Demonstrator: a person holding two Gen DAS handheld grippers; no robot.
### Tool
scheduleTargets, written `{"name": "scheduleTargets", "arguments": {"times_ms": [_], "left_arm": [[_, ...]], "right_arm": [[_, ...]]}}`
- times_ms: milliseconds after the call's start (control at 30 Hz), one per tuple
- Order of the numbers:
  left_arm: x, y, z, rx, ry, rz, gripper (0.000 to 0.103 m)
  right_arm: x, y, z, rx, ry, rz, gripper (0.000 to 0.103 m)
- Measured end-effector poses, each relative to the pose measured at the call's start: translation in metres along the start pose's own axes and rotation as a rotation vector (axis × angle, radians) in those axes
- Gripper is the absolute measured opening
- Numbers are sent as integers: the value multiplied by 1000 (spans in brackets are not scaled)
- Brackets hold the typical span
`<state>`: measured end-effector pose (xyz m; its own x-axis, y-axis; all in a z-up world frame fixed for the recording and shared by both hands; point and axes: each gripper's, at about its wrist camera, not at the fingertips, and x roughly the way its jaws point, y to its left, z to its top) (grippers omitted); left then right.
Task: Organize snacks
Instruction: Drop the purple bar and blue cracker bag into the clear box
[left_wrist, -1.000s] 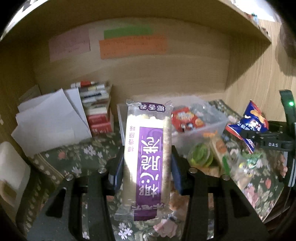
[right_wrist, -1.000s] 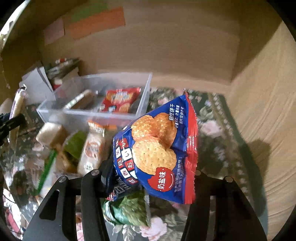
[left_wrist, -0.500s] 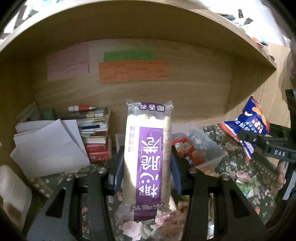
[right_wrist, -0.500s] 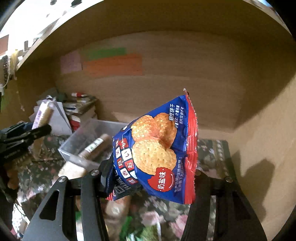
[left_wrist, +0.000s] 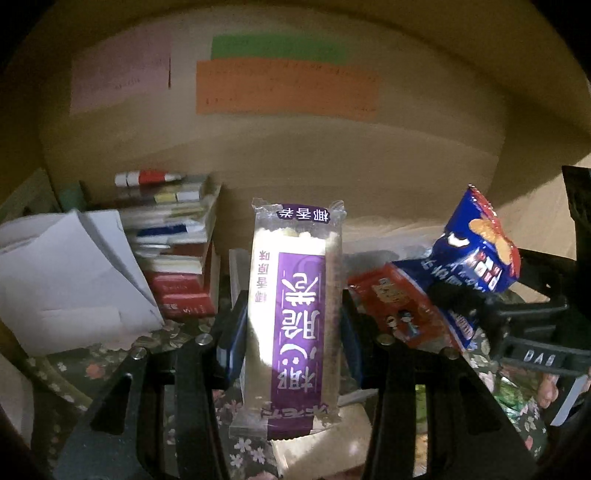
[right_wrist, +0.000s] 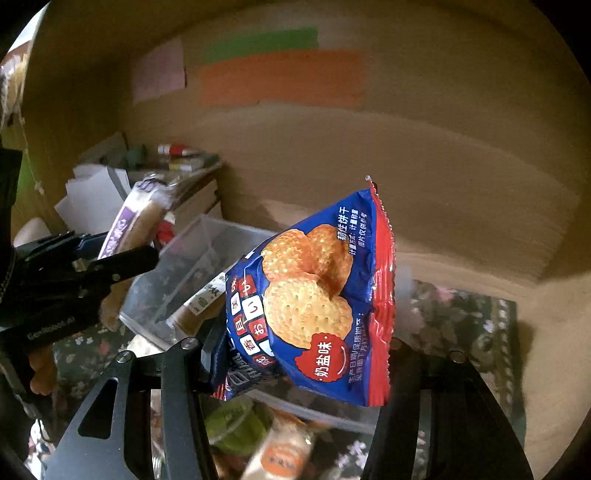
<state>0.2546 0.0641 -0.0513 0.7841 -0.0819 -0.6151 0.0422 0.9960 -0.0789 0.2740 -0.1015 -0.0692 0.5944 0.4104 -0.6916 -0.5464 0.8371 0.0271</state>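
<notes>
The left gripper (left_wrist: 291, 317) pinches a purple bar (left_wrist: 295, 314) upright by its lower half, pads pressed on both long edges; the right gripper (right_wrist: 295, 354) pinches a blue cracker bag (right_wrist: 317, 306) by its lower left corner, so the bag leans up and to the right. Both snacks hang above a clear bin (right_wrist: 177, 280) that stands on a floral cloth (right_wrist: 472, 317) under a wooden shelf, with a red pack (left_wrist: 399, 306) already inside and loose snacks on the cloth in front. A book stack (left_wrist: 177, 251) and white papers (left_wrist: 66, 277) sit just left of the bin. To do the drop well, I would bring each snack over the bin's open mouth, lower it below the rim before loosening, and release one at a time so the grippers, which are near each other, do not collide.
</notes>
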Motion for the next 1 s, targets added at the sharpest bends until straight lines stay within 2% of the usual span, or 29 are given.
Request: {"name": "scheduleTargets", "arguments": {"times_ms": [300, 433, 500, 567, 600, 700, 867, 1000], "left_arm": [[26, 0, -4, 6, 56, 6, 45], [27, 3, -4, -7, 64, 12, 47], [23, 4, -4, -14, 53, 14, 55], [13, 4, -4, -21, 30, 12, 62], [7, 3, -5, -20, 19, 12, 63], [-7, 4, -5, -16, -10, 17, 72], [-26, 6, -9, -2, -48, 36, 92], [-39, 5, -20, 19, -49, 43, 96]], "right_arm": [[31, 10, 3, -46, 84, 26, 52], [34, 9, 4, -34, 96, 19, 58], [32, 9, 3, -46, 94, -1, 66], [29, 8, 3, -47, 84, -15, 80], [24, 8, 3, -46, 71, -16, 82], [11, 8, 3, -55, 40, -28, 82], [-25, 5, -1, -50, -36, -56, 84], [-53, -4, -10, -24, -87, -73, 84]]}}
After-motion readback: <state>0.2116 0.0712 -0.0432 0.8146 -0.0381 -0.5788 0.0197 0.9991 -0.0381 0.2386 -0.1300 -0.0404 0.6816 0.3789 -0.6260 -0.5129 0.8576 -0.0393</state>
